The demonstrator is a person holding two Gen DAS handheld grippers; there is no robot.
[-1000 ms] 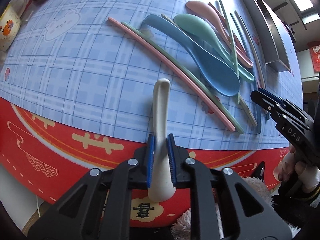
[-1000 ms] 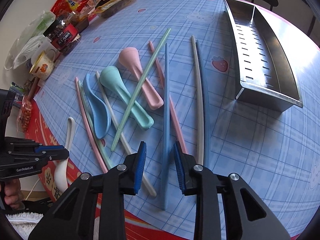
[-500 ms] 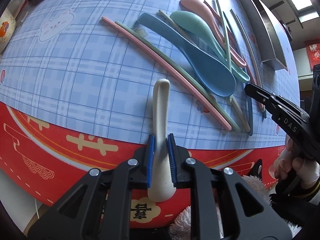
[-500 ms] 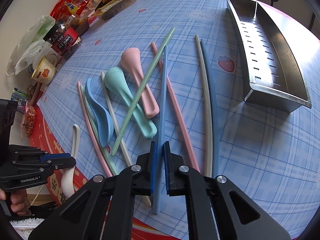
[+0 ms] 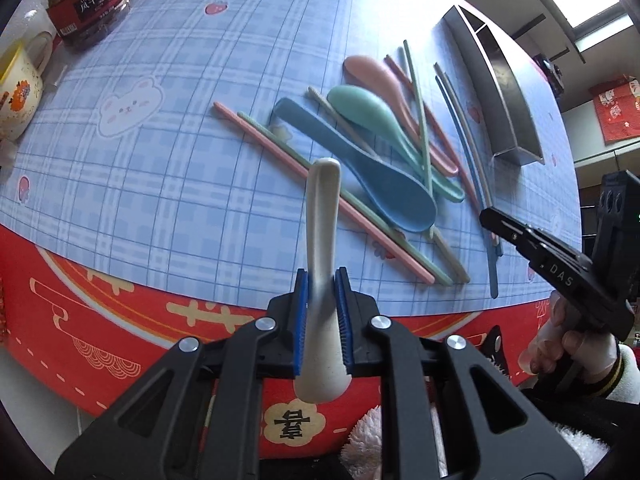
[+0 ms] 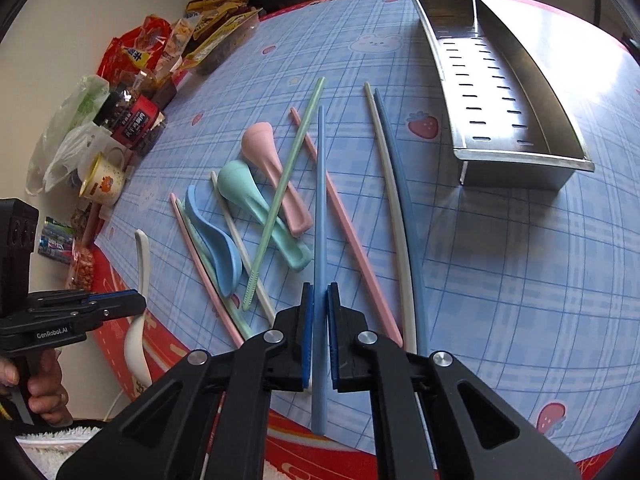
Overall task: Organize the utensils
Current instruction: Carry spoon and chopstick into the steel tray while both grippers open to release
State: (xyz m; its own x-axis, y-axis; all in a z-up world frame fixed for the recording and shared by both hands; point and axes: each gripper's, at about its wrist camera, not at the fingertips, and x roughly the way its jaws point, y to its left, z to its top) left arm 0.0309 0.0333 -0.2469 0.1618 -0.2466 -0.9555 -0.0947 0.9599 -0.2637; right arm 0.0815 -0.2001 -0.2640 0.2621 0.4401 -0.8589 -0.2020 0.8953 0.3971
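Blue plaid tablecloth (image 6: 500, 280), both claws angled down

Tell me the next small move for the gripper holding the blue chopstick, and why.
Probably lift the light blue chopstick clear and carry it toward the steel tray. The right gripper has just closed on it, its far end still seems to lie among the other utensils, and the tray looks empty. The left gripper already holds the white spoon.
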